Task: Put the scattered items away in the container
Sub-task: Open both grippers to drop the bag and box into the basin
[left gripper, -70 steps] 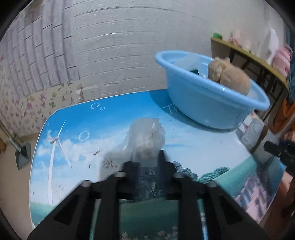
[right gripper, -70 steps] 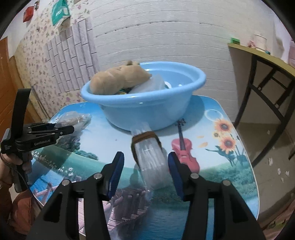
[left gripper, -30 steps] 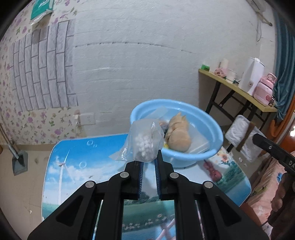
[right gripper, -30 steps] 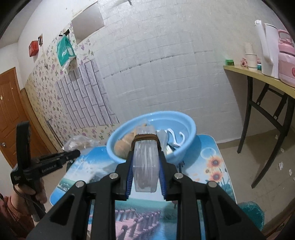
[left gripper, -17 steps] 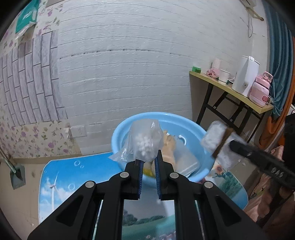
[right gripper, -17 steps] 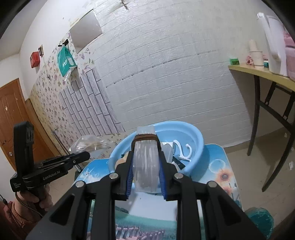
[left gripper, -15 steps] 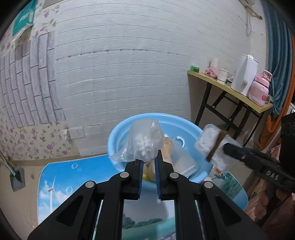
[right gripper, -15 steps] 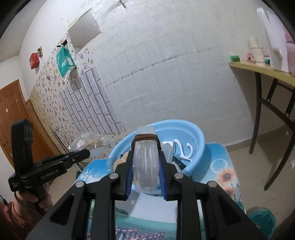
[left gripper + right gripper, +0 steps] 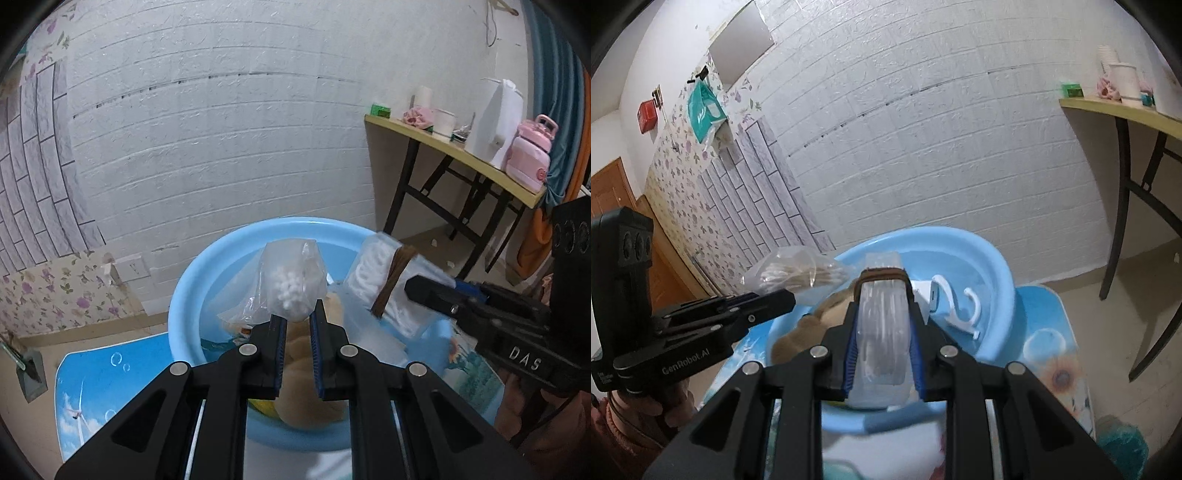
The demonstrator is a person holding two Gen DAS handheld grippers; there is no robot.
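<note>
Each hand-held gripper hangs over the blue basin (image 9: 192, 295) for dropping: left hand-held gripper (image 9: 297, 325) pinches a bead bag (image 9: 291, 284), right hand-held gripper (image 9: 882, 354) clamps a clear box (image 9: 882, 325).

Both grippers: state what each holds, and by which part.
Left gripper pinches the bag of white beads by its bottom; right gripper clamps the clear packet across its sides.

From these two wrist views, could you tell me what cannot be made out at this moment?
- Basin floor: in both views hidden by the plush toy, the held bag and box.
- Yellow item in the basin, left view: mostly covered by the left gripper and the toy.
- Table near edge: cut off behind the gripper bodies.
- Label on the green packet: too small.
</note>
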